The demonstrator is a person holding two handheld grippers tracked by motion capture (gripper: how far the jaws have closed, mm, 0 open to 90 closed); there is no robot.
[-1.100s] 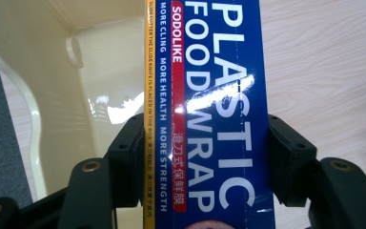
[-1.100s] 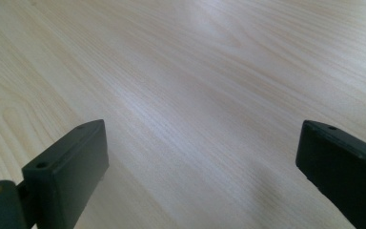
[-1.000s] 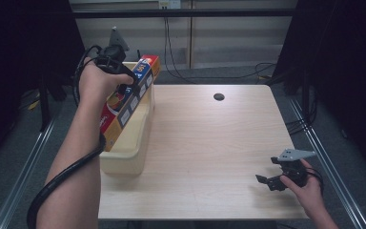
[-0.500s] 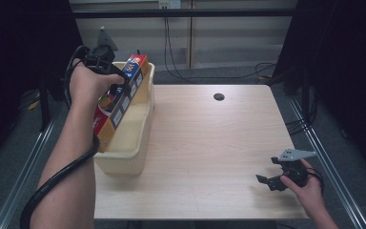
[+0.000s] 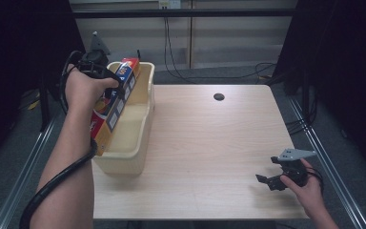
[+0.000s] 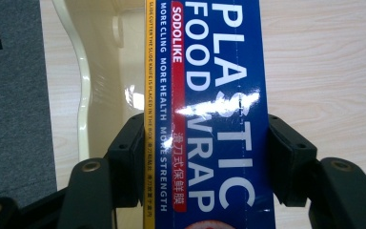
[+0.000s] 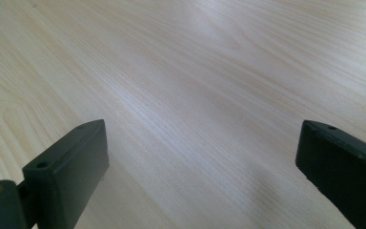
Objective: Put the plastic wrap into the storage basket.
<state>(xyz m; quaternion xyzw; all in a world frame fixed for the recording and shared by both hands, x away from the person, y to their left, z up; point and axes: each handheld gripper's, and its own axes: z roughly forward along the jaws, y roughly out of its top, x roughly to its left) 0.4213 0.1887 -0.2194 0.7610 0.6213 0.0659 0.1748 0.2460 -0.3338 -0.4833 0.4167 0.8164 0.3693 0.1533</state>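
The table (image 5: 209, 148) is a light wood surface with a small dark round hole (image 5: 218, 97) near its far edge. Metal rails run along the floor on the left and right sides.

A cream plastic bin (image 5: 136, 138) stands on the left edge of the table, long axis running near to far. In the left gripper view its pale inner wall (image 6: 100, 71) lies to the left of the held box.

A long box of plastic food wrap (image 5: 114, 107) sits tilted over the left rim of the bin, far end higher than near end. Its blue face (image 6: 209, 119) carries white lettering, a red label strip and a yellow edge band. Whether the near end of the box touches the bin floor cannot be determined from the high view.

The left gripper (image 5: 106, 82) is held by the left hand (image 5: 83, 90) over the far left corner of the bin. Its two black jaws are clamped on the opposite long sides of the box, one jaw on each side (image 6: 205, 157). A black cable (image 5: 52, 186) trails back along the forearm.

The right gripper (image 5: 269, 182) rests in the right hand (image 5: 307, 188) at the near right corner of the table, well apart from the bin. Its jaws stand wide apart with bare wood between them (image 7: 202, 157). A grey three-cornered plate (image 5: 293, 154) sits on top.
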